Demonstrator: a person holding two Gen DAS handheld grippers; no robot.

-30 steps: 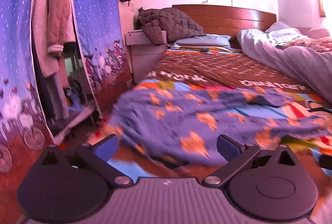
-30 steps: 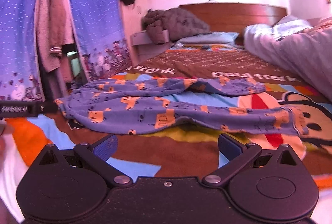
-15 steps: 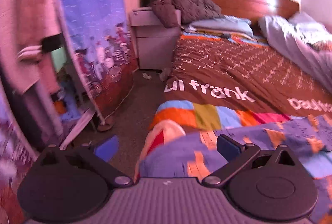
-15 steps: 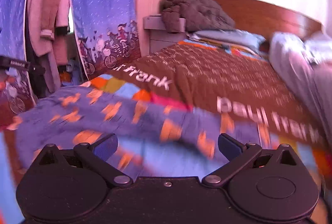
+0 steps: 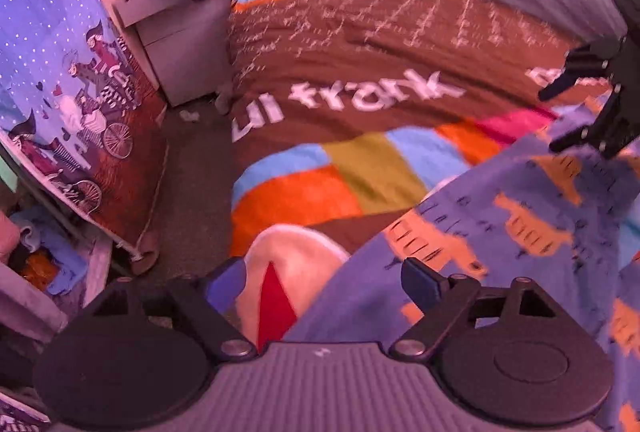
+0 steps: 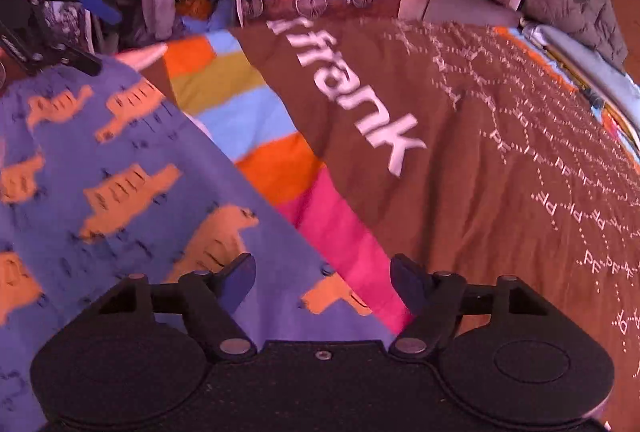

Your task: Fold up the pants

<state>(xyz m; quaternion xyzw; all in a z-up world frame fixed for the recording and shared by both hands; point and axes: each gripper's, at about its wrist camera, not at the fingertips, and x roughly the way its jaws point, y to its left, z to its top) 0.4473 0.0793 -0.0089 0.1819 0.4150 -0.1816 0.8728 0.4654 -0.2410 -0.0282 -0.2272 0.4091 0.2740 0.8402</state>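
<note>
Pants: blue-purple, orange animal print, flat on bedspread near foot corner of bed; far edge runs diagonally across both views; long axis unclear, ends out of frame. Left gripper: fingers spread, over pants edge, gripping nothing. Right gripper: fingers spread, over far edge, empty. Nightstand beside bed, wardrobe curtain beyond.

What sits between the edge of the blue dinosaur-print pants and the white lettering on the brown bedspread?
In the right wrist view, only a band of coloured stripes on the bedspread separates the blue dinosaur-print pants from the white lettering; nothing loose lies there.
</note>
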